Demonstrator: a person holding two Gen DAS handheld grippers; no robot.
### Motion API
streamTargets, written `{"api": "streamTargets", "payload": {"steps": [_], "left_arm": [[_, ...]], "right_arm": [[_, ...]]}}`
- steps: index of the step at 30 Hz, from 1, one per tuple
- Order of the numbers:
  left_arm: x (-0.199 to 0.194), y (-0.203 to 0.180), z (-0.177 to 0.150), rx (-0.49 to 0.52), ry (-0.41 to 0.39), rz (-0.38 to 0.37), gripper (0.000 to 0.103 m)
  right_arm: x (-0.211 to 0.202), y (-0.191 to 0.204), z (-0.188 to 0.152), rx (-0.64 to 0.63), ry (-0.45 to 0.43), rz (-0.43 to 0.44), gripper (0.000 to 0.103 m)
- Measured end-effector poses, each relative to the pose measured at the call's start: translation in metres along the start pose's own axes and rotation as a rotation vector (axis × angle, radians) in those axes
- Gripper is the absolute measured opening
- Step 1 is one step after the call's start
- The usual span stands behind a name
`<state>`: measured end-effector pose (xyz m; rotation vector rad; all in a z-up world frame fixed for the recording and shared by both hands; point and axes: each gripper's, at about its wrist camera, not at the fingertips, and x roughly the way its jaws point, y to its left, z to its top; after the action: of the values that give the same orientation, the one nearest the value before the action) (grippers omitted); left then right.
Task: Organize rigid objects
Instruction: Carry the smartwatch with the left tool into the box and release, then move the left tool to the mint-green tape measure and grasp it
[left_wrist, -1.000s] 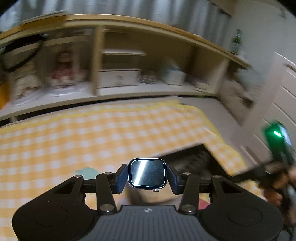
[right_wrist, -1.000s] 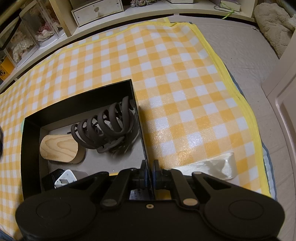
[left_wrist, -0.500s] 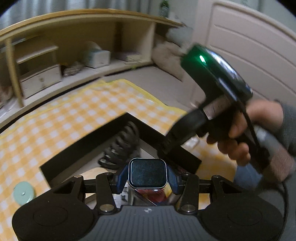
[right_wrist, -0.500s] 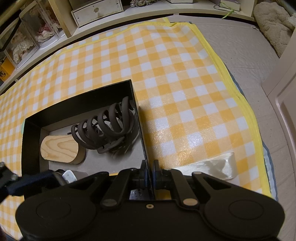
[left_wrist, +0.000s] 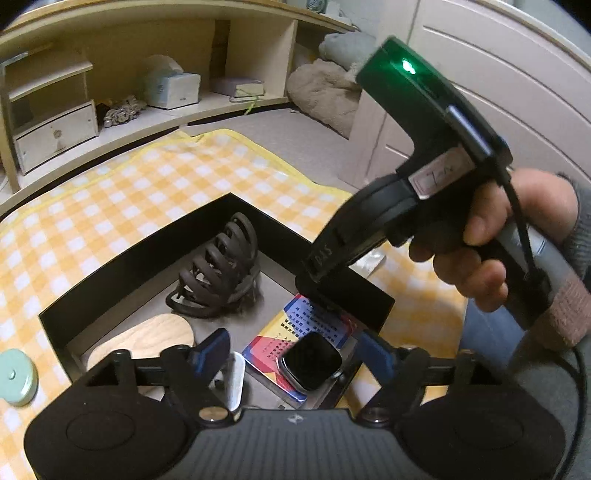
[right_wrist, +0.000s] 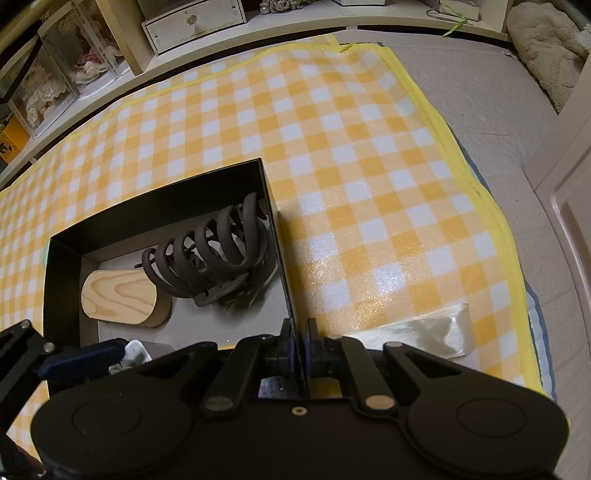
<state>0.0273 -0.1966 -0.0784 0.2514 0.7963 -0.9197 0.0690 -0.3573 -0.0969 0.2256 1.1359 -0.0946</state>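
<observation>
Currently: left gripper (left_wrist: 293, 350) spread above smartwatch (left_wrist: 310, 360), apparently resting on booklet (left_wrist: 295, 332); right gripper (right_wrist: 297, 345) pinching box wall (right_wrist: 275, 236); jostling risks watch sliding.

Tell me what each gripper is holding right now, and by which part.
Left gripper: open, holding nothing; the smartwatch lies in the black box. Right gripper: clamped on the box's right wall, at its top edge.

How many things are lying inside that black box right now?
5 that show: a brown hair claw at the back, a wooden block to its left, a colourful booklet with a smartwatch on it, and a white item nearest. More may be hidden.
</observation>
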Motion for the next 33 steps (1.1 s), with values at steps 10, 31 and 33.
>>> {"api": "streamTargets", "payload": {"steps": [10,31,33], "left_arm": [[-0.021,-0.001,0.002,-0.057,-0.009,0.011,0.081],[-0.061,0.008,0.007,-0.163,-0.02,0.087,0.103],[-0.064,0.009,0.008,-0.168,-0.033,0.093,0.103]], "right_arm": [[0.0,0.0,0.0,0.0,0.0,0.0,0.006],[0.0,0.0,0.0,-0.002,0.001,-0.001,0.006],[0.0,0.0,0.0,-0.003,0.001,-0.002,0.006]]}}
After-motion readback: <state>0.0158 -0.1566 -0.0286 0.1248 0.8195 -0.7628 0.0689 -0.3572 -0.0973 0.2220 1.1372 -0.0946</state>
